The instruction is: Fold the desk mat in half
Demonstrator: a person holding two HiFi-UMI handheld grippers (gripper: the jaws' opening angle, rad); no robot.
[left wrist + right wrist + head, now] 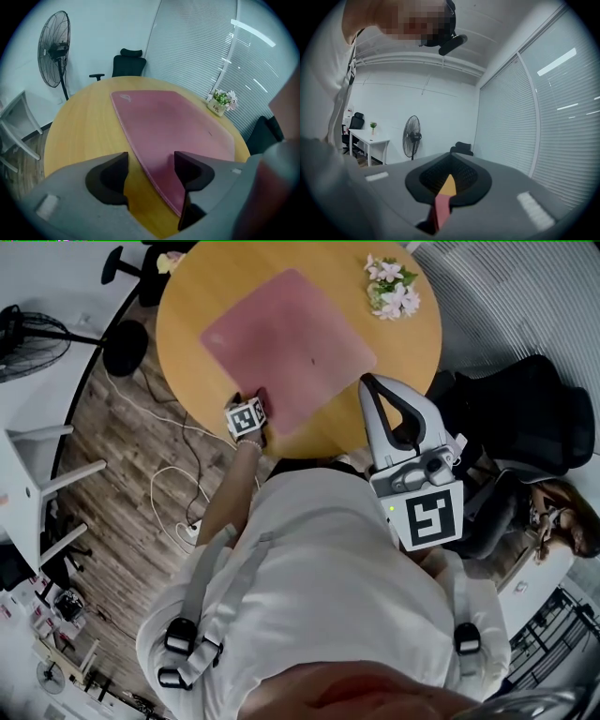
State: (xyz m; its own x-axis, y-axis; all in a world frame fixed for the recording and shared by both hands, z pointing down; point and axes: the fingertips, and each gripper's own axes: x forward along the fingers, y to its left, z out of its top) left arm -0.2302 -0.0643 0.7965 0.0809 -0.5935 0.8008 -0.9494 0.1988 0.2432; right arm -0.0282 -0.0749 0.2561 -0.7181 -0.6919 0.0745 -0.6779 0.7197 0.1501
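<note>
The pink desk mat (286, 348) lies flat and unfolded on the round wooden table (187, 306). My left gripper (253, 401) is at the mat's near corner by the table's front edge. In the left gripper view its jaws (150, 161) stand wide open, and the mat's (173, 126) left edge runs between them without either pad pressing on it. My right gripper (368, 381) is held up in front of the person's chest, off the mat, with its tips together. In the right gripper view its jaws (447, 180) are shut with nothing in them; only a sliver of table and mat shows through.
A small pot of flowers (392, 287) stands at the table's far right edge. A black office chair (525, 418) is to the right, another chair (127, 63) behind the table, and a standing fan (55, 47) to the left. Cables (173, 493) lie on the wooden floor.
</note>
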